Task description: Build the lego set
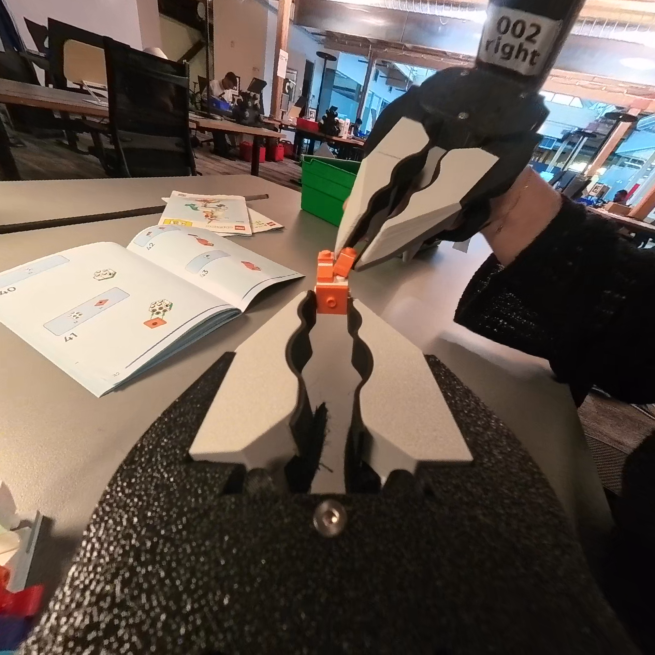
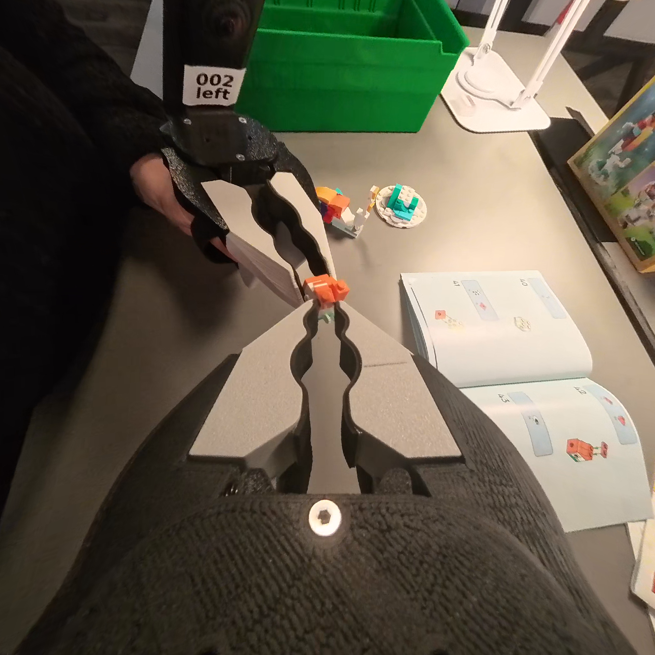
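Above the grey table point(image 1: 106, 407), we join two orange Lego pieces.
Our left gripper point(image 1: 332, 299) pinches the orange block assembly point(image 1: 331, 301); directly above, our right gripper point(image 1: 349, 257) pinches a tilted small orange brick point(image 1: 344, 264), touching its top.

table point(image 2: 478, 219): grey | on it: open booklet point(image 2: 496, 340), green bin point(image 2: 336, 88), brick pile point(image 2: 336, 212), round white plate point(image 2: 400, 209), white stand base point(image 2: 496, 102), box point(image 2: 623, 184)

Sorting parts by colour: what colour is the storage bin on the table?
Green storage bin, clearest in the right wrist view.
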Tool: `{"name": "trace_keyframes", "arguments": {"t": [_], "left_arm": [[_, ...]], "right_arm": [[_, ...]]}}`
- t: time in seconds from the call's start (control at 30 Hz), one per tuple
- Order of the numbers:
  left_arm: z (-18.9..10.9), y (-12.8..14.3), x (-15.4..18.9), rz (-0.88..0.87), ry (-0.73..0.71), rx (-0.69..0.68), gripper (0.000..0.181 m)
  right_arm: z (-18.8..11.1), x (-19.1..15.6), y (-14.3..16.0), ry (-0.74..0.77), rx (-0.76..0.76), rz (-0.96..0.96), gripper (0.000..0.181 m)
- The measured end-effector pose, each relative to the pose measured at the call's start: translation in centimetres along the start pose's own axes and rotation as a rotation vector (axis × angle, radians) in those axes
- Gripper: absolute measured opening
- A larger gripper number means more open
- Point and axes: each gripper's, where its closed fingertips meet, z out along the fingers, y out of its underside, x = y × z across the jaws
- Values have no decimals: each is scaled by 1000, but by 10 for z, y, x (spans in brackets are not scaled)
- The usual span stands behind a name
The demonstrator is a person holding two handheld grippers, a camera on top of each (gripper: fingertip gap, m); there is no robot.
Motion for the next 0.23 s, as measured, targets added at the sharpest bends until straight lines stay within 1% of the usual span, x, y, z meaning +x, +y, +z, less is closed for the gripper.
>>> {"name": "trace_keyframes", "arguments": {"t": [0.03, 0.23], "left_arm": [[0, 0, 0, 0, 0, 0, 15], [0, 0, -1, 1, -2, -1, 15]], "right_arm": [[0, 0, 0, 6, -5, 0, 7], [1, 3, -1, 31, -12, 3, 7]]}}
